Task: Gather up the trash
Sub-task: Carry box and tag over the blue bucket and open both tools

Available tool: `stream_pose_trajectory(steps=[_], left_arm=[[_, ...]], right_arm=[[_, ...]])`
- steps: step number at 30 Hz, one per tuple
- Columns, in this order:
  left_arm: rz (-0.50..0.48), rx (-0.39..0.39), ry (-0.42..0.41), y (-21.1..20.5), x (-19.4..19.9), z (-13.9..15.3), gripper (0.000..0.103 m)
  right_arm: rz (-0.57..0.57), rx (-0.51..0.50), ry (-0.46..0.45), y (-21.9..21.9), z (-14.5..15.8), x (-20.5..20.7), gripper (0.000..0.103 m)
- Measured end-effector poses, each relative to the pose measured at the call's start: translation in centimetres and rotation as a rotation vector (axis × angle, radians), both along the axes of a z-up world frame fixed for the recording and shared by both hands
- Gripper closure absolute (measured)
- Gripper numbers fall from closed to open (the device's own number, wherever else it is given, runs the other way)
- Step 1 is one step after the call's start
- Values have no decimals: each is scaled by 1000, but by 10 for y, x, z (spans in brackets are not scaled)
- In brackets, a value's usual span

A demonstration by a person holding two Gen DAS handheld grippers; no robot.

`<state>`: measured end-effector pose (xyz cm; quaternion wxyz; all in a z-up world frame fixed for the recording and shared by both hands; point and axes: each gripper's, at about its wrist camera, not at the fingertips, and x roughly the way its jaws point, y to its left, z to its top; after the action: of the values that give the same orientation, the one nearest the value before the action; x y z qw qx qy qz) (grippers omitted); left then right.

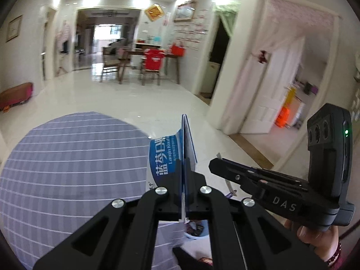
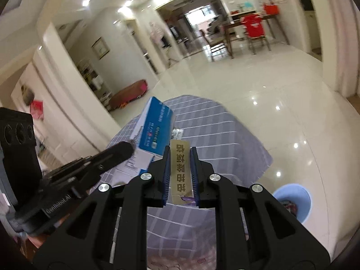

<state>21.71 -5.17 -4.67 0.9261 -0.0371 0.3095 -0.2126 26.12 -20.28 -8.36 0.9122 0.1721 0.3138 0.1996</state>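
In the left wrist view my left gripper (image 1: 185, 163) is shut on a flattened blue and white carton (image 1: 167, 155), held on edge above a round table with a purple striped cloth (image 1: 67, 168). My right gripper (image 1: 213, 165) comes in from the right, with a hand under it. In the right wrist view my right gripper (image 2: 180, 151) is shut on a narrow tan box with printed characters (image 2: 181, 168). The left gripper (image 2: 121, 150) and its blue and white carton (image 2: 155, 126) show to its left. A light blue bin (image 2: 299, 193) with trash in it stands on the floor at the lower right.
Glossy white floor tiles (image 2: 258, 85) stretch away beyond the table. A dining table with chairs and a red shirt (image 1: 153, 60) stands far off. A low brown bench (image 1: 15, 94) sits by the left wall. A white door and doorway (image 1: 258, 94) are at the right.
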Motion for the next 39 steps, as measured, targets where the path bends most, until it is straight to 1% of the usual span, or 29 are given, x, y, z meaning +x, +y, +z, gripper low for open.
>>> stream_pose_trajectory(steps=[3,5,7,10,15,18,21,24,25,27,30,33,35,37,38,39], left_arm=[[-55,-9,17,-36,3,-8,102],[-92,-4,30,-63,7,-18,102],[-123,4,43,-85,11,-32,102],[-188,1,93,-123,23,-61,102],[-266,-5,190,-172,51,-122,102],[-284,16,237,-195,67,-160,102],[-300,12,311,-209,86,-203,102],[-295,32,380,-220,106,-247,102],[-296,39,413,-226,114,-267,102],[-293,52,458,-236,128,-291,102],[-297,69,505,-243,145,-326,102],[-339,88,531,-247,157,-350,100],[-332,111,538,-249,163,-365,95],[-324,104,565,-247,169,-377,62],[-287,118,556,-242,172,-384,60],[-275,130,552,-246,173,-387,59]], right_arm=[[-62,21,5,-36,-7,-7,86],[-115,45,24,-65,-18,-8,86],[-158,59,43,-91,-31,-9,86],[-221,58,90,-125,-57,-3,86],[-317,55,189,-172,-112,9,86],[-361,49,236,-191,-140,17,86],[-400,48,288,-207,-181,20,86],[-431,66,328,-216,-219,29,86],[-443,78,345,-218,-235,30,86],[-457,100,377,-228,-264,40,86],[-467,125,404,-238,-299,48,86],[-487,137,421,-242,-324,61,86],[-500,143,432,-243,-335,64,86],[-503,144,446,-243,-347,65,86],[-501,145,454,-242,-351,66,86],[-499,142,461,-240,-356,67,86]])
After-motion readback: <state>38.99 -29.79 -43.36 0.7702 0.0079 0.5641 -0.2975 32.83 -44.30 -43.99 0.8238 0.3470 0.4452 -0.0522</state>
